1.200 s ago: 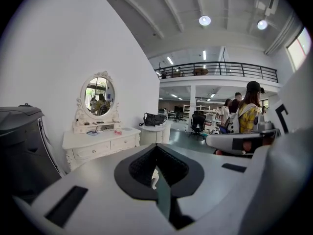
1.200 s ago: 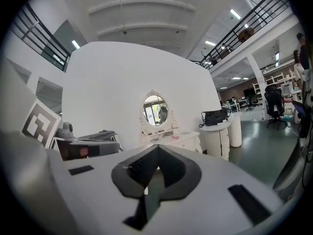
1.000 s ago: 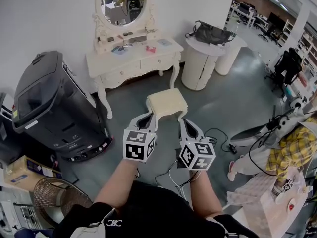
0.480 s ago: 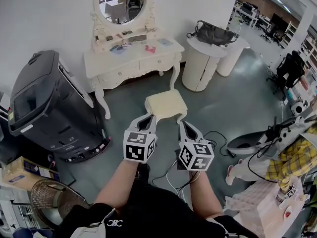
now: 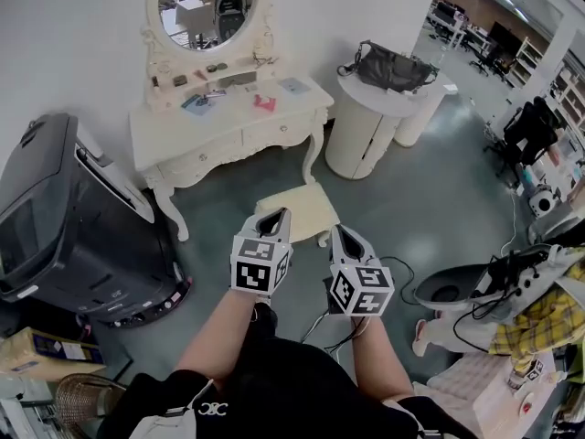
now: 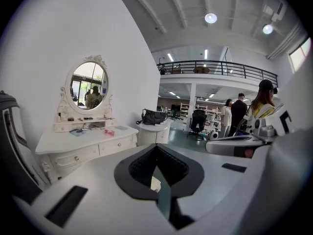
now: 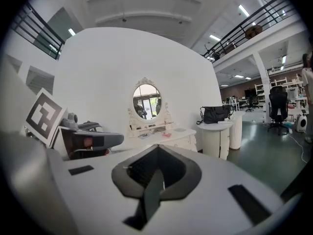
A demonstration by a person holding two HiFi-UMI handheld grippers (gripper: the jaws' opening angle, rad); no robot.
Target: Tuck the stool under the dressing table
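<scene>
Head view: the cream stool [image 5: 294, 210] is shown standing on the grey floor in front of the white dressing table [image 5: 239, 119], clear of its front edge and nearer its right front leg than its left; it has not yet been tucked into the knee space. The left gripper [image 5: 277, 214] is held with its tip at the near edge of the seat, and the right gripper [image 5: 338, 230] is held just beside the stool's near right corner. On the tabletop, a pink item [image 5: 265, 102] and some papers are seen below the oval mirror [image 5: 202, 5]. A round white cabinet [image 5: 361, 135] bearing a dark handbag [image 5: 388, 62] is placed to the right of the table, and a black machine [image 5: 69, 236] to its left. Left gripper view: the jaws of the left gripper [image 6: 156, 153] are brought together at their tips, nothing being clamped; a sliver of the cream seat [image 6: 154, 183] is glimpsed through the slit below them. Right gripper view: the jaws of the right gripper [image 7: 157, 150] are likewise closed and empty, with the dressing table [image 7: 168, 136] seen beyond.
</scene>
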